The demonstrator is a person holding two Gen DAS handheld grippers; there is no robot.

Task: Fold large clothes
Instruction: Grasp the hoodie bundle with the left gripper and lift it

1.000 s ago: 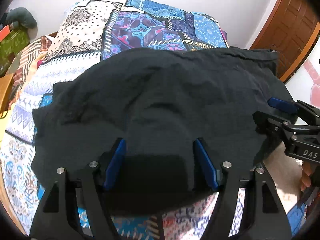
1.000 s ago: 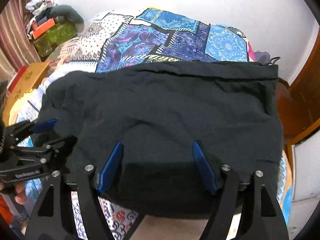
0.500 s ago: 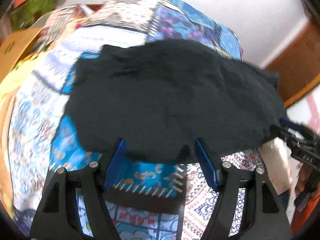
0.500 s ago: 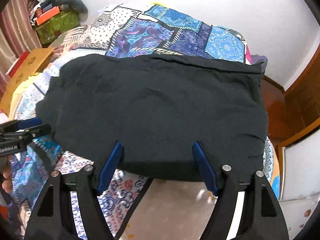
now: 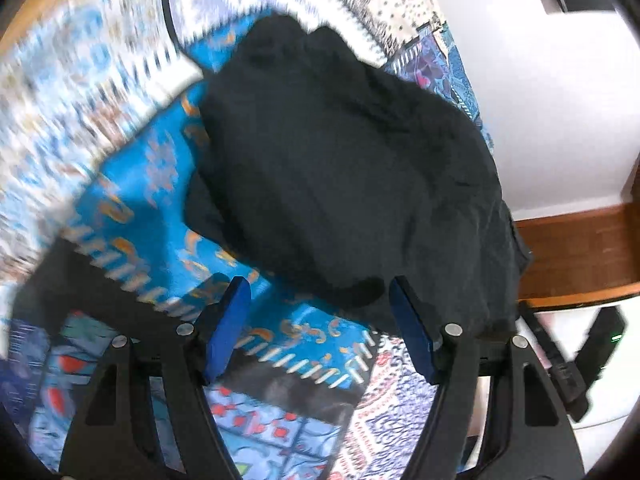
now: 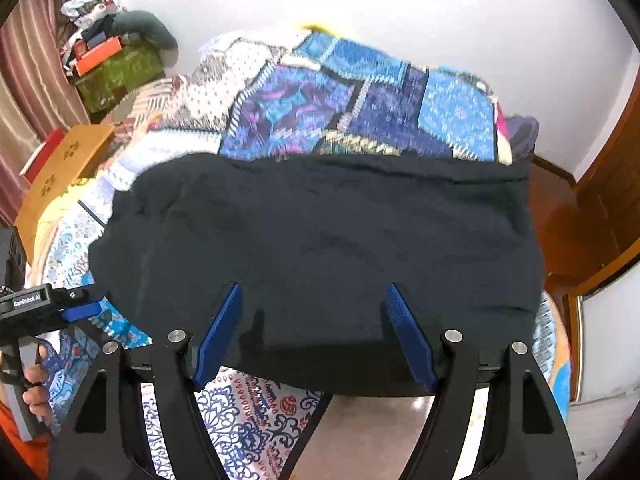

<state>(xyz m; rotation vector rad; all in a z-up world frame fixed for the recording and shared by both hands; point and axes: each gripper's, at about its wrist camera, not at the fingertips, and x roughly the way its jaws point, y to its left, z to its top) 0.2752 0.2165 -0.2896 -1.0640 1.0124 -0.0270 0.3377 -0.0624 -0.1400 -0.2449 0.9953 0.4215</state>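
A large black garment (image 6: 328, 248) lies folded flat on the patchwork bedspread (image 6: 360, 100), near the bed's front edge. It also shows in the left wrist view (image 5: 352, 168), which is blurred. My left gripper (image 5: 320, 328) is open and empty, just off the garment's near left corner, above the bedspread (image 5: 152, 184). It also shows in the right wrist view (image 6: 68, 312) at the far left. My right gripper (image 6: 312, 332) is open and empty over the garment's front edge.
A wooden door and frame (image 6: 600, 184) stand at the right. A cardboard box (image 6: 64, 164), a green box (image 6: 116, 76) and piled items sit left of the bed. Bare floor (image 6: 380, 432) shows below the bed's front edge.
Both grippers have pulled back off the garment, which now lies on the bed. The left gripper has swung left and turned toward the garment's left end.
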